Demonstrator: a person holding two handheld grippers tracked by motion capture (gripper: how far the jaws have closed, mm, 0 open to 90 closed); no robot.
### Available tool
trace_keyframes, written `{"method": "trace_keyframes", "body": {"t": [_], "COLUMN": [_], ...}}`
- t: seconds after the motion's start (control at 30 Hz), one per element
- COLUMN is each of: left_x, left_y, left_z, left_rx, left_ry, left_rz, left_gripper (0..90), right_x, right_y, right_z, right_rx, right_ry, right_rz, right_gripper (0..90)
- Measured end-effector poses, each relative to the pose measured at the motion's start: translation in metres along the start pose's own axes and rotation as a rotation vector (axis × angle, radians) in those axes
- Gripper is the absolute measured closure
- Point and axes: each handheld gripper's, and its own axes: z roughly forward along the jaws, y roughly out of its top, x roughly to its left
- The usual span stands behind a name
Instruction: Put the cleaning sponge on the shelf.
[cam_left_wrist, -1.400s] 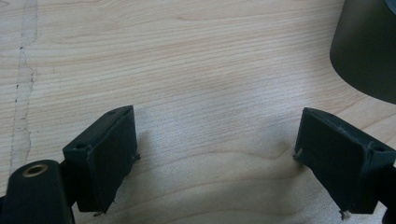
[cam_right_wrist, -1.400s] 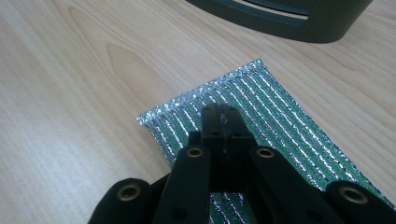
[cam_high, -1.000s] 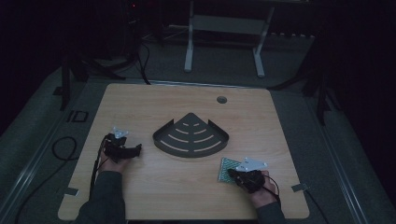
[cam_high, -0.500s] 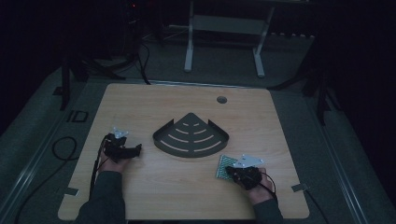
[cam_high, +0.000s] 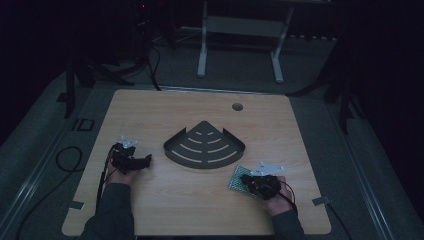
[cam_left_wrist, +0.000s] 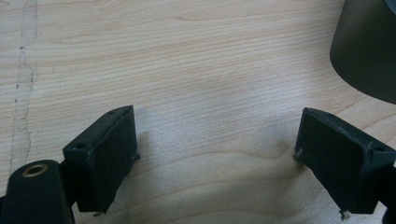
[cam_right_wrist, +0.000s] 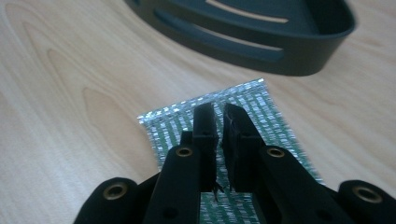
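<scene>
A green and silver mesh pad (cam_high: 237, 179) (cam_right_wrist: 264, 105) lies flat on the table, just in front of a dark slotted corner tray (cam_high: 205, 145) (cam_right_wrist: 261, 32). My right gripper (cam_high: 248, 180) (cam_right_wrist: 219, 116) hovers low over the pad and points at the tray. Its jaws have just been opening and now stand a narrow slit apart, with nothing pinched between them. My left gripper (cam_high: 141, 160) (cam_left_wrist: 215, 149) rests to the left of the tray (cam_left_wrist: 369, 46), open wide over bare wood.
The wooden table (cam_high: 150, 210) has a round cable hole (cam_high: 237, 106) at the back right. Cables trail from both grippers toward the near edge. A white stand (cam_high: 240, 30) is on the floor beyond the table.
The right hand has edged slightly up and left over the pad. The left hand and the tray have stayed put.
</scene>
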Motion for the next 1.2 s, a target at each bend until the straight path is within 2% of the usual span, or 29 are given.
{"method": "trace_keyframes", "body": {"t": [0.03,0.33,0.63,0.97,1.03,1.2], "left_x": [0.0,0.0,0.0,0.0,0.0,0.0], "left_y": [0.0,0.0,0.0,0.0,0.0,0.0], "left_z": [0.0,0.0,0.0,0.0,0.0,0.0], "left_rx": [0.0,0.0,0.0,0.0,0.0,0.0], "left_ry": [0.0,0.0,0.0,0.0,0.0,0.0], "left_rz": [0.0,0.0,-0.001,0.0,0.0,-0.001], "left_gripper": [13.0,13.0,13.0,13.0,13.0,13.0], "right_x": [-0.006,-0.025,-0.039,-0.051,-0.056,-0.06], "right_y": [0.003,0.014,0.019,0.023,0.024,0.027], "right_z": [-0.004,-0.015,-0.014,-0.012,-0.013,-0.01], "right_rx": [-0.004,0.006,0.036,0.083,0.09,0.126], "right_ry": [-0.009,-0.054,-0.058,-0.039,-0.017,0.003], "right_rz": [-0.007,-0.04,-0.07,-0.1,-0.095,-0.107], "right_gripper": [82.8,81.7,80.1,80.0,80.0,80.6]}}
